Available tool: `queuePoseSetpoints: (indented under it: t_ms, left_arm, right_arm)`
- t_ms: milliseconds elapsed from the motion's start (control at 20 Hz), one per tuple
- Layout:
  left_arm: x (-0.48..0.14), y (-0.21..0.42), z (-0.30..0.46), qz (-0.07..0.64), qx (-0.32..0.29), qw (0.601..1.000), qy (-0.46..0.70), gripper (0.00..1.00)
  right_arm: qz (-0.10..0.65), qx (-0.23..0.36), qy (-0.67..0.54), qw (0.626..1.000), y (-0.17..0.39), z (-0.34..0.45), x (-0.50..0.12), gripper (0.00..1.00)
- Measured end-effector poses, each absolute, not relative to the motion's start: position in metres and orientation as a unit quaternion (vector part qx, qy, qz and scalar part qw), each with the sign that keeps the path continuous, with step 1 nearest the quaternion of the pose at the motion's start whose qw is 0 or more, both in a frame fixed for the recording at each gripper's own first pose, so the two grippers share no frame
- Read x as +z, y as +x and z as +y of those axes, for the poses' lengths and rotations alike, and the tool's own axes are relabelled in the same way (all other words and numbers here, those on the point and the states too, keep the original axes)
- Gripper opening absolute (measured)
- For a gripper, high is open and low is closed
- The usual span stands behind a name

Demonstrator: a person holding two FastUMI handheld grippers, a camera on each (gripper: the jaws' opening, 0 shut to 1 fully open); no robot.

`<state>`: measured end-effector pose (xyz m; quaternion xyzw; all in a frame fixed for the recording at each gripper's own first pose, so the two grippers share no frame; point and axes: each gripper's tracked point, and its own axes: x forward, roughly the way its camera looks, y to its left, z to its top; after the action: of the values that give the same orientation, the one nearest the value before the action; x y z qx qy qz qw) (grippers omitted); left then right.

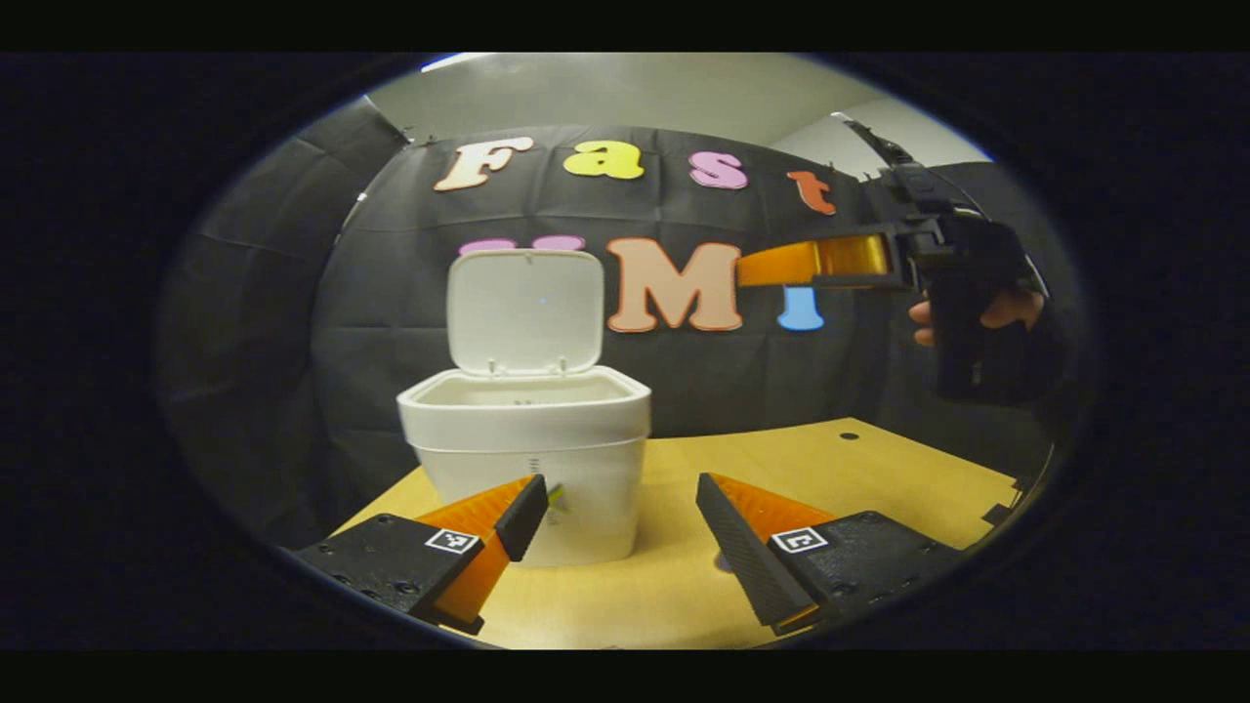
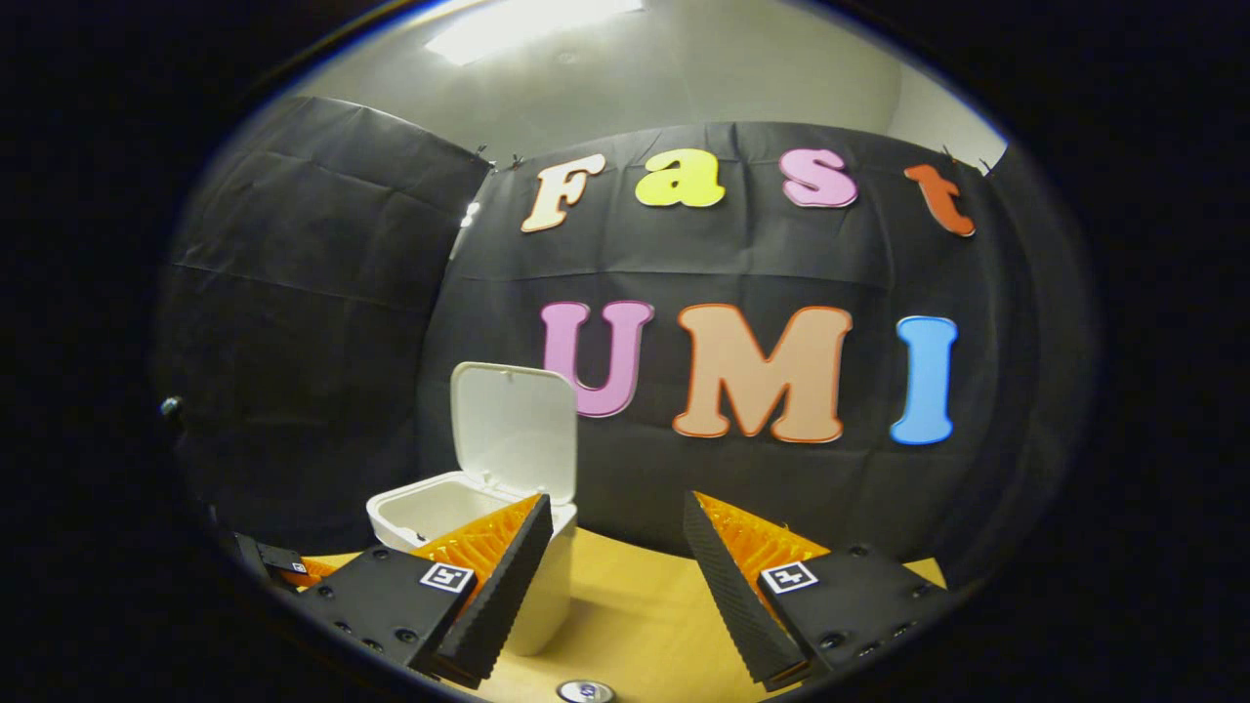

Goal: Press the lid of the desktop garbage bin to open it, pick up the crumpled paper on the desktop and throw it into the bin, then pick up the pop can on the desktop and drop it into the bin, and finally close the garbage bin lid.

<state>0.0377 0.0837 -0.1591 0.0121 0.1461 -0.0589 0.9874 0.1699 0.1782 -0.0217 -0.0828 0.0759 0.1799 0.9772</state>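
Note:
The white garbage bin (image 1: pixel 532 430) stands on the wooden table (image 1: pixel 879 469) with its lid (image 1: pixel 525 310) swung upright. My left gripper (image 1: pixel 620 483) is open just in front of the bin, with nothing between its fingers. Up at the right, a hand holds my right gripper (image 1: pixel 771 266) high above the table, pointing towards the bin. In the right gripper view, that right gripper (image 2: pixel 617 501) is open and empty, above and to the right of the bin (image 2: pixel 430 508) and its raised lid (image 2: pixel 515 425). The round top of the pop can (image 2: pixel 586 691) shows at the bottom edge, below the fingers.
Black cloth closes off the back and left side behind the bin. Bare tabletop (image 2: pixel 635 625) lies to the right of the bin. The left gripper (image 2: pixel 278 564) shows low at the left of the right gripper view. A small dark hole (image 1: pixel 849 435) marks the far table edge.

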Motion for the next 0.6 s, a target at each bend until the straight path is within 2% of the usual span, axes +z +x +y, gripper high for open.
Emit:
queuePoseSetpoints:
  t_ms: [250, 600]
  left_arm:
    - [-0.22, 0.042, 0.015, 0.187, -0.101, 0.977, 0.006, 0.93]
    - [-0.318, 0.05, -0.025, 0.253, -0.109, 0.961, 0.025, 0.93]
  right_arm:
    - [0.093, 0.087, -0.101, 0.987, 0.138, 0.057, -0.02, 0.91]
    - [0.152, -0.023, -0.086, 0.984, 0.084, -0.072, -0.035, 0.91]
